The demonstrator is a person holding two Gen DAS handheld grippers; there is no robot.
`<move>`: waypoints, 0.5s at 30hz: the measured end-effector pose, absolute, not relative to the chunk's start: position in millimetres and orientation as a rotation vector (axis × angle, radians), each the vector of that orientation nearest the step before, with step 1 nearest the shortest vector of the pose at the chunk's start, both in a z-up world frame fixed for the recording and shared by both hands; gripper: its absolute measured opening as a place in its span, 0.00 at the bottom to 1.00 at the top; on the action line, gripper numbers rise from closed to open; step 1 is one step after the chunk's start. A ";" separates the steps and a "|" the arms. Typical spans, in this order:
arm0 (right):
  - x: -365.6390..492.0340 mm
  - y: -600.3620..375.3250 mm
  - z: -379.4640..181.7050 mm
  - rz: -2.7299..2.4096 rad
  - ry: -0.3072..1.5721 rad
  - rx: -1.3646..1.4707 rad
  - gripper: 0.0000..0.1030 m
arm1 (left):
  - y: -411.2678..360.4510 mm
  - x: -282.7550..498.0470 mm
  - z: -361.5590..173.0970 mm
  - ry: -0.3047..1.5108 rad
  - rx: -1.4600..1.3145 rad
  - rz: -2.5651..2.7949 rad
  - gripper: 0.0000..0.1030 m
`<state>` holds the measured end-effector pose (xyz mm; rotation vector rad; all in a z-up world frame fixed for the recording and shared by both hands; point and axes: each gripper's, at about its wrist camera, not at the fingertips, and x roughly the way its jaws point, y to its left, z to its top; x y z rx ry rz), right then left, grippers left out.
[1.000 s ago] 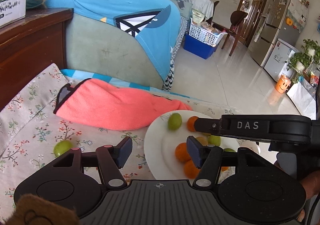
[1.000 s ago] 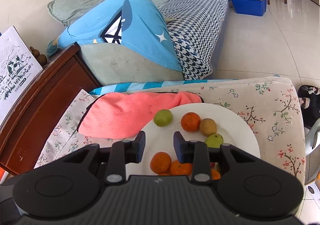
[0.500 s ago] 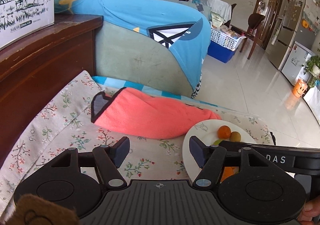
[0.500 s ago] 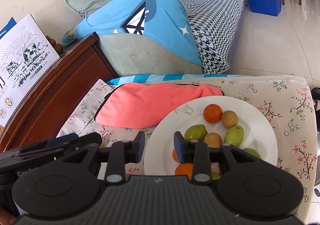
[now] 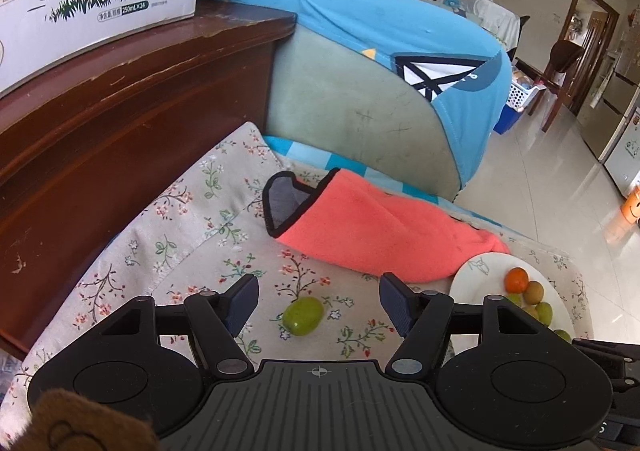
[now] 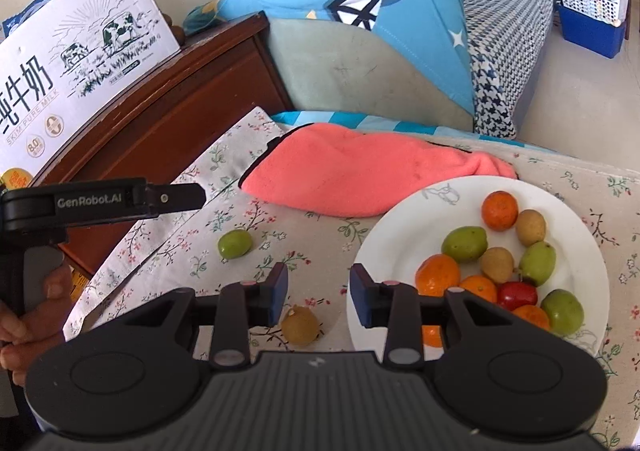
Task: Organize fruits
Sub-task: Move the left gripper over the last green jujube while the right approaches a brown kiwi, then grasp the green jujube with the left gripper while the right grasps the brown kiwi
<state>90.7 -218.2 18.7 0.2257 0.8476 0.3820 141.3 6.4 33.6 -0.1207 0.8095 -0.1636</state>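
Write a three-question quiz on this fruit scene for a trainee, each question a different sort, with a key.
1. True or false: a green fruit lies on the floral cloth in front of the left tongs, off the white plate.
2. Multiple choice: what lies on the cloth close below the right tongs? A. a red fruit. B. a brownish round fruit. C. a spoon.
3. Fill in: the folded towel beyond the plate is ___ in colour.

Key: 1 true; 2 B; 3 pink. Both pairs of tongs hold nothing, and the left jaws have just been opening.
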 end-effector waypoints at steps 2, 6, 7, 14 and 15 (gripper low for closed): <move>89.3 -213.3 16.4 0.396 0.853 0.206 0.35 | 7.0 143.0 29.3 0.813 -0.107 -0.159 0.65; 87.7 -205.0 12.0 0.421 0.867 0.178 0.35 | 6.3 145.7 22.0 0.802 -0.089 -0.165 0.65; 87.4 -203.1 11.2 0.427 0.868 0.170 0.35 | 5.5 146.1 20.0 0.798 -0.078 -0.167 0.65; 87.3 -188.9 2.9 0.458 0.890 0.099 0.35 | -0.7 153.9 -4.7 0.826 0.012 -0.198 0.65; 87.5 -187.1 1.3 0.460 0.894 0.085 0.35 | -1.9 155.3 -8.2 0.831 0.028 -0.204 0.65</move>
